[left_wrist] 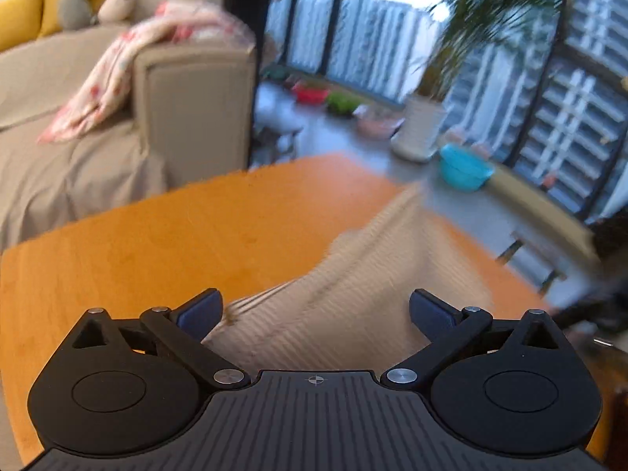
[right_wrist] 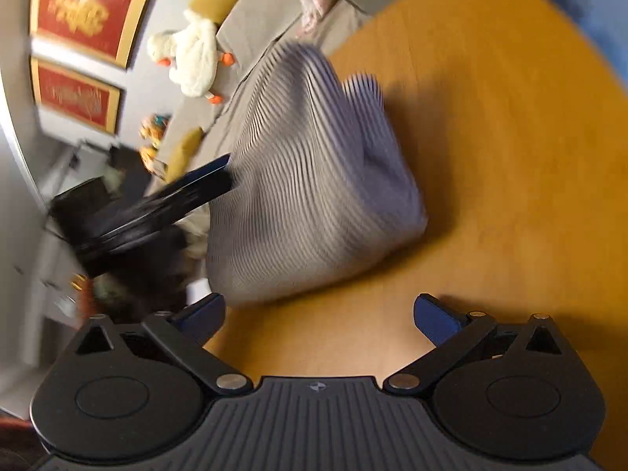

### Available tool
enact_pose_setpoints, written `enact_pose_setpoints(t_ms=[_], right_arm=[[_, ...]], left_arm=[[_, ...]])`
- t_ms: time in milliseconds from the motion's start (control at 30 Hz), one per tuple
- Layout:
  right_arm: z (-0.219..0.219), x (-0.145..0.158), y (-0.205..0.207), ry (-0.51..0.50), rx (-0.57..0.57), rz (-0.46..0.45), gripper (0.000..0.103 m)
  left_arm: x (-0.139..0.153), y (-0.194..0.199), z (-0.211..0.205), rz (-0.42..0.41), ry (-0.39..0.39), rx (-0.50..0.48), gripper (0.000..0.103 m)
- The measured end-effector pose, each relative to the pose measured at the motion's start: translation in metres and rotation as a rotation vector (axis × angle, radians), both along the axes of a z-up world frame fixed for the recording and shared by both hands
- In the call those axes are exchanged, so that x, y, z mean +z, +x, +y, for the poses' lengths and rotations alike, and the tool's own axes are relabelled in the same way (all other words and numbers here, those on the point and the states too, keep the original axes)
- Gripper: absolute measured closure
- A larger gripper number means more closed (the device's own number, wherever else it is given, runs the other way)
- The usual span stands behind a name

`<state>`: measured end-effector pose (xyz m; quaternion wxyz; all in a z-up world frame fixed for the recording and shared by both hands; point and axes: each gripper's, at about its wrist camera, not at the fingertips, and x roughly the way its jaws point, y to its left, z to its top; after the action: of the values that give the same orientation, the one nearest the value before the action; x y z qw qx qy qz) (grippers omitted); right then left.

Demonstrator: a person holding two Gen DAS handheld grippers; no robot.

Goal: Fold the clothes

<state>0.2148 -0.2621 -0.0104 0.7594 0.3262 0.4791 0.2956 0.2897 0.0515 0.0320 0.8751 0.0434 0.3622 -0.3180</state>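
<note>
A finely striped garment [left_wrist: 373,259] lies bunched in a heap on the orange wooden table [left_wrist: 157,243]. My left gripper [left_wrist: 314,310] is open wide, its blue pads [left_wrist: 200,314] standing either side of the cloth's near end without pressing it. In the right wrist view the same garment [right_wrist: 314,180] looks grey and white, humped up on the table [right_wrist: 490,157]. The left gripper [right_wrist: 219,174] reaches its left edge from the side. My right gripper [right_wrist: 320,314] is open and empty over bare wood, just short of the heap. Both views are motion-blurred.
A beige sofa [left_wrist: 78,157] with a floral blanket [left_wrist: 114,78] stands beyond the table's far left edge. Plant pots [left_wrist: 420,129] and a turquoise basin [left_wrist: 463,168] sit on the floor by the windows. A plush duck [right_wrist: 192,59] lies on the sofa under red framed pictures [right_wrist: 86,11].
</note>
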Motion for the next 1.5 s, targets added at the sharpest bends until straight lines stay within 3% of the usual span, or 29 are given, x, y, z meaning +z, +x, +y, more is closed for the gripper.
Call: enact_pose_setpoints(t_ms=[33, 167, 333, 500, 667, 767, 900, 1033, 1100, 1167, 1333, 1400, 1500], right_arm=[[0.003, -0.006, -0.001, 0.037, -0.009, 0.023, 0.010], [0.024, -0.009, 0.020, -0.006, -0.043, -0.017, 0.034], [0.029, -0.003, 0.060, -0.104, -0.052, -0.079, 0.036], [0.036, 0.016, 0.093, -0.304, 0.017, -0.235, 0.026], [0.050, 0.035, 0.096, -0.507, 0.051, -0.410, 0.009], [0.052, 0.039, 0.092, -0.512, 0.115, -0.436, 0.001], [0.042, 0.037, 0.077, -0.454, 0.144, -0.411, 0.000], [0.031, 0.024, 0.059, -0.351, 0.070, -0.334, 0.000], [0.031, 0.020, 0.045, -0.301, 0.058, -0.321, 0.000], [0.037, 0.018, 0.029, -0.310, 0.069, -0.346, 0.000], [0.065, 0.010, -0.005, -0.572, 0.164, -0.471, 0.000], [0.070, 0.007, -0.013, -0.624, 0.184, -0.507, 0.000], [0.081, 0.005, -0.019, -0.688, 0.196, -0.531, 0.000]], left_arm=[[-0.008, 0.008, 0.000, 0.032, 0.004, -0.003, 0.000], [-0.026, 0.023, 0.019, 0.134, -0.087, 0.007, 0.000], [-0.039, 0.024, 0.045, 0.204, -0.167, 0.038, 0.000], [-0.037, -0.013, 0.038, 0.195, -0.176, 0.039, 0.000], [-0.039, -0.060, 0.011, 0.220, -0.249, -0.064, 0.000], [-0.030, -0.090, -0.009, 0.207, -0.263, -0.167, 0.000], [0.004, -0.116, -0.009, 0.054, -0.193, -0.227, 0.000], [0.023, -0.089, 0.016, -0.028, -0.201, -0.056, 0.000], [0.018, -0.069, 0.026, -0.014, -0.218, 0.061, 0.000], [0.013, -0.056, 0.041, -0.001, -0.299, 0.152, 0.000], [0.015, -0.037, 0.081, -0.013, -0.471, 0.369, 0.000], [0.020, -0.032, 0.097, -0.029, -0.529, 0.451, 0.000], [0.019, -0.015, 0.091, -0.019, -0.459, 0.380, 0.000]])
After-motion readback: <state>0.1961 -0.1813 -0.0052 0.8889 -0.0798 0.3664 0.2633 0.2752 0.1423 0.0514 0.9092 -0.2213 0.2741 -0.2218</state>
